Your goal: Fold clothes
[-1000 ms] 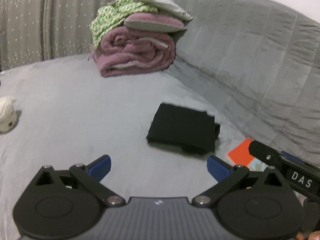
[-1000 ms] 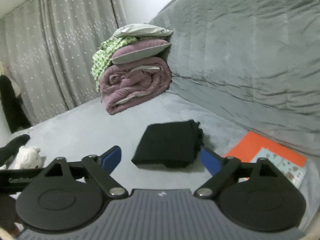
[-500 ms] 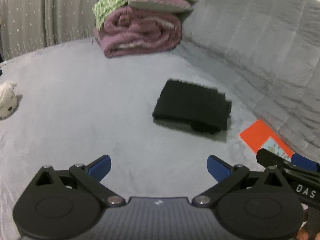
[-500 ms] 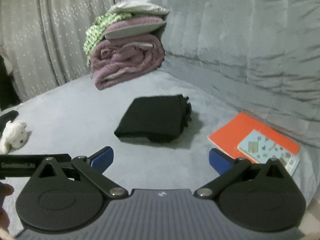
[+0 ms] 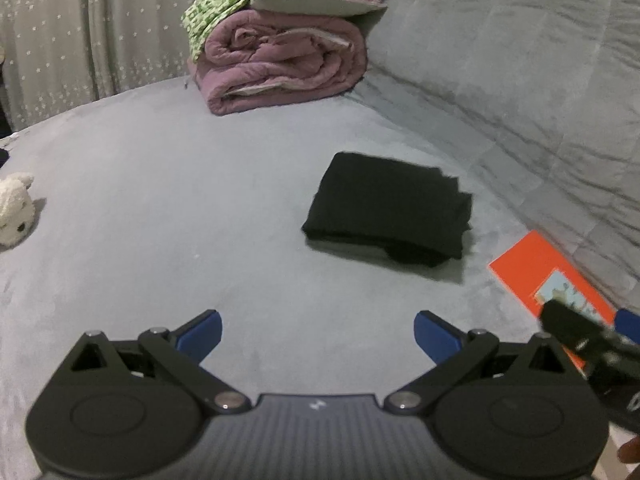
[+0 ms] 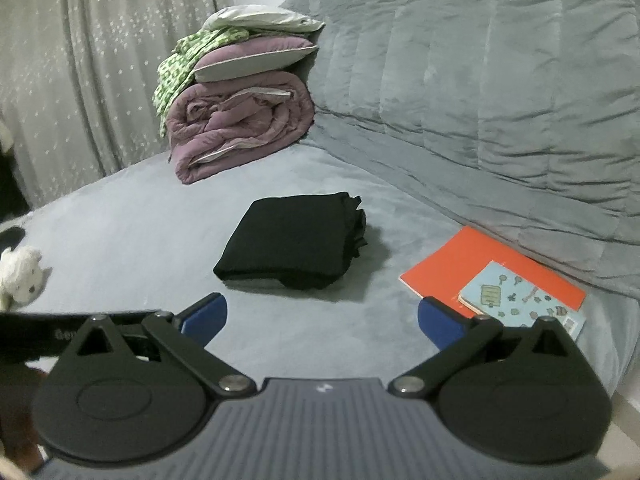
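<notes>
A grey bed point(image 6: 120, 232) carried a rolled purple quilt point(image 6: 240, 128) with pillows stacked at its far end. A folded black garment point(image 6: 292, 246) lay flat mid-mattress, an orange book point(image 6: 480, 264) beside it and a white plush toy point(image 6: 20, 276) well apart. The left tongs point(image 5: 318, 330) and right tongs point(image 6: 322, 316) hovered spread and empty, short of the garment.

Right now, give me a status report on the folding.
Left gripper open, empty. Right gripper open, empty. Black garment folded, flat on the bed. Nothing in the way.
</notes>
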A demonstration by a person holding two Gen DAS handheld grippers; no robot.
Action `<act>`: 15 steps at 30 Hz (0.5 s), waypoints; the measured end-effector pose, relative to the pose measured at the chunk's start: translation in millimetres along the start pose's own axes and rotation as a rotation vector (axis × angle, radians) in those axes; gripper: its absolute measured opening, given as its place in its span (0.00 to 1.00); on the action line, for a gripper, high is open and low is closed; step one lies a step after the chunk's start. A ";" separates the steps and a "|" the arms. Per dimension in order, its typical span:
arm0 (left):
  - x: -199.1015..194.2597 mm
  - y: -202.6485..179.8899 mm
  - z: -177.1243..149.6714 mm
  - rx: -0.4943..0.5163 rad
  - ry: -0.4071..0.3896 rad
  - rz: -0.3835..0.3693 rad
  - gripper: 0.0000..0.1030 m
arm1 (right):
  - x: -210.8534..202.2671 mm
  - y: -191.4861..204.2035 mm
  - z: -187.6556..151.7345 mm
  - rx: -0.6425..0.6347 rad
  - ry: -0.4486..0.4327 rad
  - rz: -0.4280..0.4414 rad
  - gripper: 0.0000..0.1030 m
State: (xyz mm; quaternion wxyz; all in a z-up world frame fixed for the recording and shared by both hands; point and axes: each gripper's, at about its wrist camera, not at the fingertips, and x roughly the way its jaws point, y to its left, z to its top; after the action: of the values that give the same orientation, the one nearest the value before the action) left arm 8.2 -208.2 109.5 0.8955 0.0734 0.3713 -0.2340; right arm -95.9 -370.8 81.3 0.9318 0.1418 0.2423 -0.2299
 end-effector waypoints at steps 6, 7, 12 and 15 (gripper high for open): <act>-1.4 6.5 -0.4 -0.025 0.034 -0.011 0.99 | -9.6 7.2 2.5 -0.024 -0.023 -0.013 1.00; -1.5 7.8 -0.6 -0.031 0.044 -0.012 0.99 | -11.5 8.7 2.9 -0.031 -0.027 -0.015 1.00; -2.5 14.2 -2.1 -0.055 0.064 -0.025 0.99 | -16.8 13.5 4.9 -0.049 -0.043 -0.019 1.00; -1.6 15.0 -2.7 -0.052 0.071 -0.026 0.99 | -16.4 14.7 5.6 -0.052 -0.046 -0.028 1.00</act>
State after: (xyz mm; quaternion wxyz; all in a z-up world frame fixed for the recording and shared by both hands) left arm 12.6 -193.6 108.2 0.8803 0.0534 0.4097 -0.2331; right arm -99.2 -354.4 96.7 0.9372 0.1086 0.2289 -0.2398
